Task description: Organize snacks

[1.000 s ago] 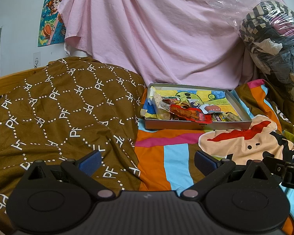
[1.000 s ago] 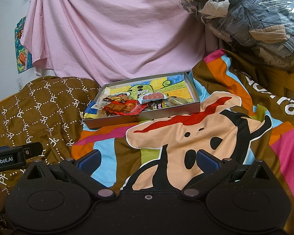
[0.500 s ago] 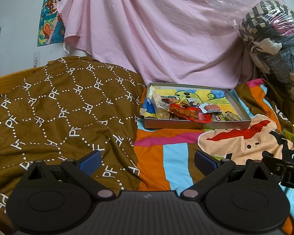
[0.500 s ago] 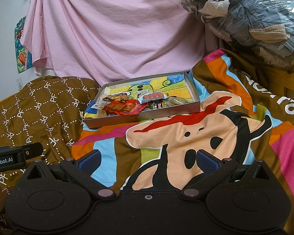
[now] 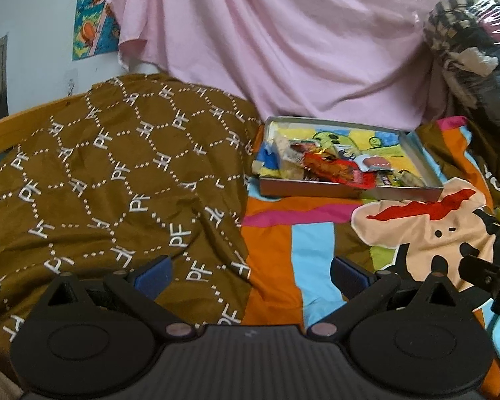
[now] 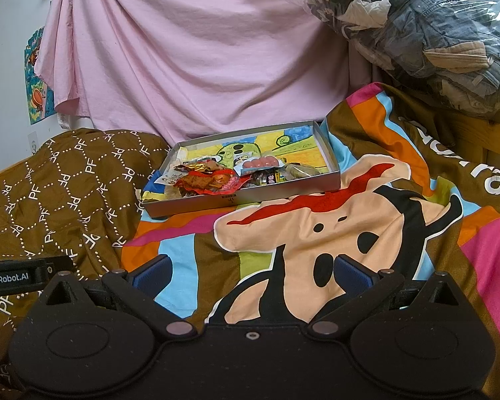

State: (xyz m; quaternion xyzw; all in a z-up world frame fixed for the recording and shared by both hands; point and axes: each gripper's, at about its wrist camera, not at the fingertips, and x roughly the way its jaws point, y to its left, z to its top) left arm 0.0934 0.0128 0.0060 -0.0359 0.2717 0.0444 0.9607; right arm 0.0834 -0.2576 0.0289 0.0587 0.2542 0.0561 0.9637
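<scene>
**Two grippers spread wide, snack tray ahead on the bed**

Two views cover this moment, and we take the left wrist first. Our left gripper (image 5: 250, 271) hangs low over the bedding with its blue-padded fingers (image 5: 153, 271) spread wide and nothing between them. Below it the brown PF-patterned blanket (image 5: 100, 166) meets the striped cartoon bedsheet (image 5: 310, 250). Farther ahead, well apart from us, a shallow grey tray (image 5: 316, 193) rests on the sheet, touching the blanket's edge on its left. The snacks (image 5: 333, 166) lie heaped in the tray's near half: a red crinkled packet (image 5: 336, 170) on top, a pale blue packet with pink-red contents (image 5: 376, 163) to its right, and smaller wrappers we cannot tell apart. A pink sheet (image 5: 283, 50) hangs behind, a cartoon poster (image 5: 93, 23) is on the wall at left, and a clear plastic bag of clothes (image 5: 476, 60) sits at right. The tip of the other gripper shows at the right edge.

From the right wrist, our right gripper (image 6: 251, 271) is likewise spread wide and empty, over the cartoon dog print (image 6: 333, 233). The same tray (image 6: 283, 193) lies ahead and slightly left, tilted, its snacks (image 6: 223, 176) bunched toward the near wall. The bag of clothes (image 6: 433, 26) fills the upper right; a black bar marked GenRobot.AI (image 6: 16, 276) enters from the left.
</scene>
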